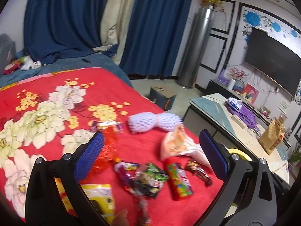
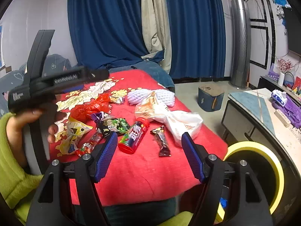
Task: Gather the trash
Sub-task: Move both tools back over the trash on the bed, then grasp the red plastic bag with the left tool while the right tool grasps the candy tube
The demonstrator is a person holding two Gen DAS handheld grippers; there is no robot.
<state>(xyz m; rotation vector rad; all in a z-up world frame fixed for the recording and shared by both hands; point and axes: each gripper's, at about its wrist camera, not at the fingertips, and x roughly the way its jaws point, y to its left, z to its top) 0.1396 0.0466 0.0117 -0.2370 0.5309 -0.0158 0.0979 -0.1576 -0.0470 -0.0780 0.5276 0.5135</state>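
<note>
My right gripper hangs over the near edge of the red flowered blanket, its blue ribbed pads spread wide with nothing between them. My left gripper is likewise spread apart and empty above the same blanket; from the right wrist view I see my left hand, in a lime green sleeve, wrapped around that gripper's black handle.

The trash lies scattered just ahead of both grippers. Nearest my right pads are a red cylindrical candy tube lying on its side and, apart from it to the right, a dark brown foil bar wrapper. Left of the tube sit a green and black snack packet and a crumpled yellow and white packet. Beyond the tube is a crumpled white and orange plastic bag, touching a white foam fruit net farther back. A scrunched red cellophane wrapper lies to the left of the net.

Beside the bed at my right stands a round yellow-rimmed bin. Farther off are a pale low table, and blue curtains at the back wall.
</note>
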